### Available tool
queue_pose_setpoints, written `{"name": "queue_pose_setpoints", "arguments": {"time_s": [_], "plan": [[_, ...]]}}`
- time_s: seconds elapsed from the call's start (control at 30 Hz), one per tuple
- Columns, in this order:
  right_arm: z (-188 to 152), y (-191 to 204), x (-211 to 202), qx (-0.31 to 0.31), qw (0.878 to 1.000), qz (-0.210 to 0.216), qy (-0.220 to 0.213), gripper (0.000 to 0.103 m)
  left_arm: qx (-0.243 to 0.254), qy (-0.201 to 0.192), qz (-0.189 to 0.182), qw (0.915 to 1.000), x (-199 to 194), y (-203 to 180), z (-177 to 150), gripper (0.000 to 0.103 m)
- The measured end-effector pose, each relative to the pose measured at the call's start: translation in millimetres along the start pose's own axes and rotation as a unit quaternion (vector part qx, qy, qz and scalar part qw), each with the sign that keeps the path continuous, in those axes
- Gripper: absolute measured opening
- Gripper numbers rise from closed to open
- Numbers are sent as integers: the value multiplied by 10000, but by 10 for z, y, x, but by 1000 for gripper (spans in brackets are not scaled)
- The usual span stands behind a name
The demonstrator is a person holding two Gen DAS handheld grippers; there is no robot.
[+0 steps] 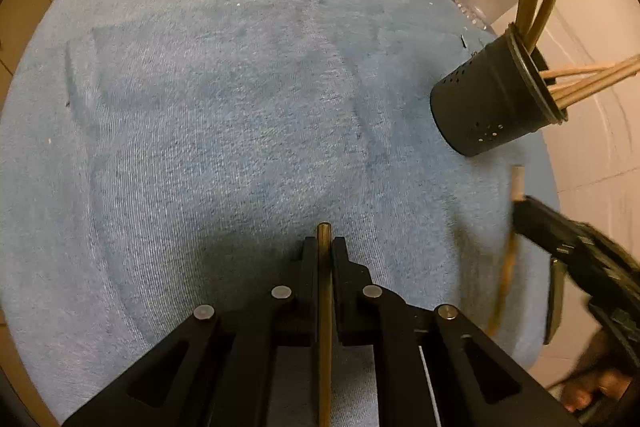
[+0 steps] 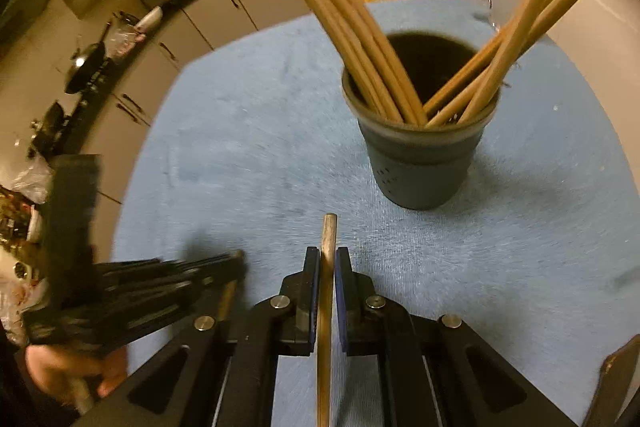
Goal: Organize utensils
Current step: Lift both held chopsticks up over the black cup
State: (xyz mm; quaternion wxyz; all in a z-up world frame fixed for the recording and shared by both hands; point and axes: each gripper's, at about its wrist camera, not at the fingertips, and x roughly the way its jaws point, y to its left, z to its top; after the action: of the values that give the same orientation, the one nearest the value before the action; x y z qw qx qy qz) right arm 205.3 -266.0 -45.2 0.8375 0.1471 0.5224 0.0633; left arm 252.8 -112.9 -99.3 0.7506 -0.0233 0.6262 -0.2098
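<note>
Only the right view looks into the holder [image 2: 420, 147], beyond the right tongs [image 2: 329, 259].

The left gripper [image 1: 324, 247] is clamped on a chopstick [image 1: 324, 307] over the blue towel [image 1: 200, 107]. The right gripper [image 2: 328, 259] pinches another chopstick [image 2: 327, 287] above the same towel.

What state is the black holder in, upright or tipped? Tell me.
Upright. In the right wrist view the black utensil holder stands on its base on the blue towel, mouth up, chopsticks leaning inside.

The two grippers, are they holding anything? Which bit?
Yes. The left gripper pinches one chopstick just below its tip. The right gripper pinches another chopstick the same way.
</note>
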Motion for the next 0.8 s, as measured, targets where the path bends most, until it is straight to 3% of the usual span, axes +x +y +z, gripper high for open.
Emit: {"name": "queue_pose_setpoints", "arguments": {"time_s": [0.1,0.23,0.57,0.67,0.8], "plan": [[-7,-43,-239,-6,9999,99,-116,8,107,-96,185,9997,0,-109,21,6],[-12,-79,-554,-19,9994,167,-313,8,-104,-529,-47,9985,-230,-176,37,6],[74,-161,-1392,-158,9943,375,-990,7,37,-1809,-312,9830,-1285,-466,184,6],[115,-200,-1339,-204,9965,366,-720,10,22,-1899,-373,9811,-1389,-527,233,6],[52,-526,-812,358,9987,294,-187,19,17,-1960,-393,9798,-1447,-601,168,6]]}}
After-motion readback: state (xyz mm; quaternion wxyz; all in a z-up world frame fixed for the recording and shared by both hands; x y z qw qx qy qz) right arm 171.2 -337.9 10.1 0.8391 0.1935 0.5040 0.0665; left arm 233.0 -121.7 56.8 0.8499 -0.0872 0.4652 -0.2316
